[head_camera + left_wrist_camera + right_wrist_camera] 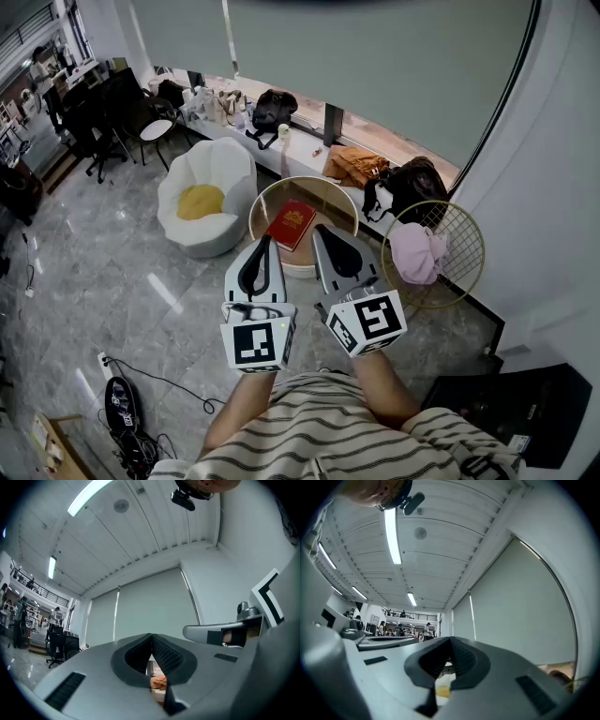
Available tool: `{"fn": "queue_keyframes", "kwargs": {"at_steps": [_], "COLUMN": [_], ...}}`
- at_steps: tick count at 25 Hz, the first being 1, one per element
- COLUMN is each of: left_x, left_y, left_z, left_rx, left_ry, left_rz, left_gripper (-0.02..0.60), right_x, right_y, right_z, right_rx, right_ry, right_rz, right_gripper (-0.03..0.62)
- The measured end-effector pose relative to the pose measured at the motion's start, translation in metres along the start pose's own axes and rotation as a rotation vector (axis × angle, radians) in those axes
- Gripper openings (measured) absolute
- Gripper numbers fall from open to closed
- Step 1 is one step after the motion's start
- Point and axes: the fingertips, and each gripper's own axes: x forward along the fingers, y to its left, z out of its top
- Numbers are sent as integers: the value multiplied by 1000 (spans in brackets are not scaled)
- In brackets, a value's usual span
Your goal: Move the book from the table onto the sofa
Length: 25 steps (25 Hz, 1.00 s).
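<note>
A red book [292, 224] lies flat on a small round table [267, 202] with a raised rim, seen in the head view. Left of the table stands a white flower-shaped sofa [221, 171] with a yellow cushion [200, 201]. My left gripper [266, 240] and right gripper [320, 231] are held side by side in front of my chest, tips over the near edge of the table, above the book and apart from it. Both are shut with nothing between the jaws. In the left gripper view the left gripper [151, 635] points slightly upward at a window blind; the right gripper [450, 640] does the same.
A gold wire side table [457, 234] holding a pink cloth [417, 253] stands right of the round table. Bags [354, 166] and clutter line the window ledge behind. A dark box [511, 403] sits at the lower right. Cables and a power strip [108, 364] lie on the tiled floor at left.
</note>
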Motion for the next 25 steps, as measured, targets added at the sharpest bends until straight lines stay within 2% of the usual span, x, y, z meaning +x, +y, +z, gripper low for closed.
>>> {"fn": "queue_keyframes", "kwargs": {"at_steps": [15,25], "left_x": [16,31], "left_y": [-32,-37], "left_z": [-5,-38], "left_rx": [10,35], "left_ry": [5,50], "left_rz": [8,59], "left_gripper": [5,5], "right_x": [-12,-1], "right_y": [-28,-61], "right_z": [-2,-33], "right_rx": [1,74], "right_ry": [-16,8], "right_rz": [33,41], "right_gripper": [14,14]}}
